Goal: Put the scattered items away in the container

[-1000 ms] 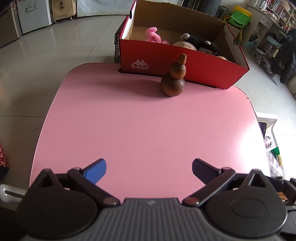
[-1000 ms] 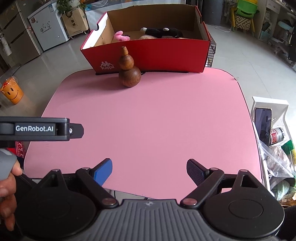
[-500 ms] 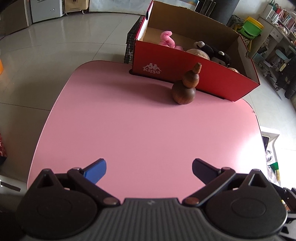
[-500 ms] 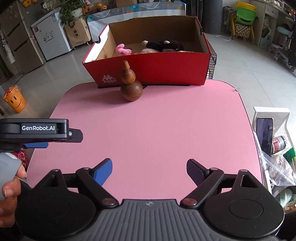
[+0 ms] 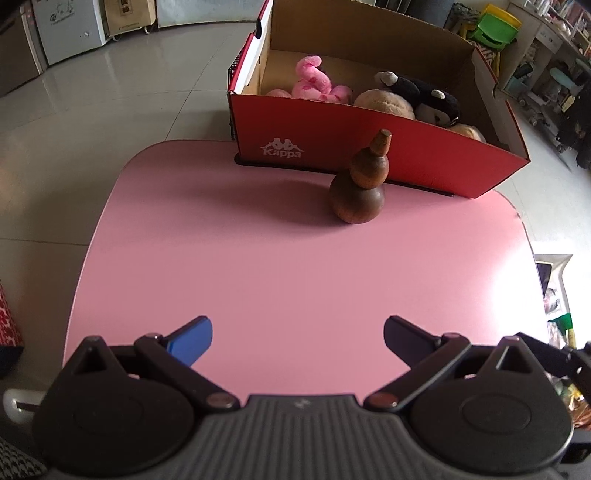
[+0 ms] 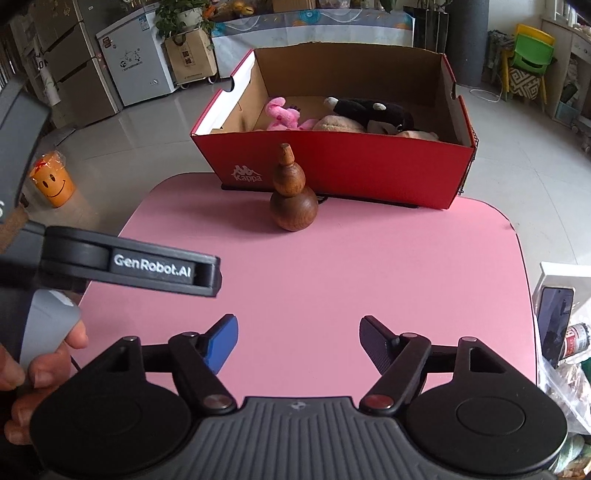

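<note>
The right gripper (image 6: 298, 341) has just narrowed its jaws, nothing between them; the left gripper (image 5: 297, 336) stands wide apart. Both have closed toward the brown wooden gourd (image 6: 293, 199), upright ahead on the pink counter (image 6: 332, 280), just before the red cardboard box (image 6: 332, 170).

It was a lived-in home room. Glossy floor tiles (image 6: 517, 177) ran to a small white freezer (image 6: 136, 70), a potted plant (image 6: 181, 18) standing in a cardboard box and green children's chairs (image 6: 532, 51). A low pink bench (image 6: 369, 280) carried a red shoebox (image 6: 351, 166) holding plush toys (image 6: 365, 112), and an orange smiley bucket (image 6: 53, 181) sat on the floor.
</note>
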Demonstrator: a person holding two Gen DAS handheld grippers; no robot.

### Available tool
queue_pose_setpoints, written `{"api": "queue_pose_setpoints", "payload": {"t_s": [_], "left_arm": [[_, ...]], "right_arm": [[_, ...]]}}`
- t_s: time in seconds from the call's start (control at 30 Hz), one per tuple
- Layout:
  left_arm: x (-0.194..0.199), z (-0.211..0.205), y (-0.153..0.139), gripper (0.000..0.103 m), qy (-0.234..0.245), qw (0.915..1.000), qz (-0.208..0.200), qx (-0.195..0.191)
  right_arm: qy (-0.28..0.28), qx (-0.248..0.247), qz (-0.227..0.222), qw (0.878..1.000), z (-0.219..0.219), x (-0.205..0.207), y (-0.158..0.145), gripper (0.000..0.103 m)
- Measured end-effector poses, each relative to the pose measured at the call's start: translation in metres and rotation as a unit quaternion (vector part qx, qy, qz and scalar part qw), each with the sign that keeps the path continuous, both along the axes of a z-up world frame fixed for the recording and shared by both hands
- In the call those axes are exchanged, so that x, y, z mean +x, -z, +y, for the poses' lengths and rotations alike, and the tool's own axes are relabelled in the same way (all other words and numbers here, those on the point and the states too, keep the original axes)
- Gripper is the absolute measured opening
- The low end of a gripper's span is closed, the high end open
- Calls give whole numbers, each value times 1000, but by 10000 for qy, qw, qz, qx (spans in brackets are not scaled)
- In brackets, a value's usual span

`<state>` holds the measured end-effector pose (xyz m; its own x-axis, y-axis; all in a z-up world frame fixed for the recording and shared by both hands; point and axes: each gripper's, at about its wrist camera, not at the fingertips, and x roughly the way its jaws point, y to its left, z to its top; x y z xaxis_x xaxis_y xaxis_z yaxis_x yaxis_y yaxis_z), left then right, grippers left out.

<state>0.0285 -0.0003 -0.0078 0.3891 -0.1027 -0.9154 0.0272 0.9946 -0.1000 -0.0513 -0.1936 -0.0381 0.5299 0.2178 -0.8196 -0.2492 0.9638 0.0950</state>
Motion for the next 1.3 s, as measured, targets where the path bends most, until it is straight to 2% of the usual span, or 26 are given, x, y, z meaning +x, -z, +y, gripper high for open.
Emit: {"api": "queue_pose_setpoints", "payload": {"t_s": [0.3,0.5,0.57,0.77,0.9,1.1,1.3], "left_arm": [[24,-4,2,103,253,9980,73,567],[45,1,-9,103,456,9983,-48,352],[53,2,-10,103,478,9984,-71,294],[72,1,-14,102,488,9980,-211,341],[82,5,-13,103,406,9986,-200,266],[92,17,-6,103,13,9999,72,-71],[100,16,7,103,49,9998,75,202]], "right_arm": [[-289,-180,40,9994,-9,30,-11,74],[-232,-3,-9,9997,-15,51,-11,72],[-253,-26,-105,9996,-11,57,-11,67],[-182,68,-119,9997,-7,72,-6,63],[-167,94,-131,9997,-4,81,-2,63],[-198,313,-203,9991,5,96,6,63],[-200,260,-187,9993,18,114,19,63]]}}
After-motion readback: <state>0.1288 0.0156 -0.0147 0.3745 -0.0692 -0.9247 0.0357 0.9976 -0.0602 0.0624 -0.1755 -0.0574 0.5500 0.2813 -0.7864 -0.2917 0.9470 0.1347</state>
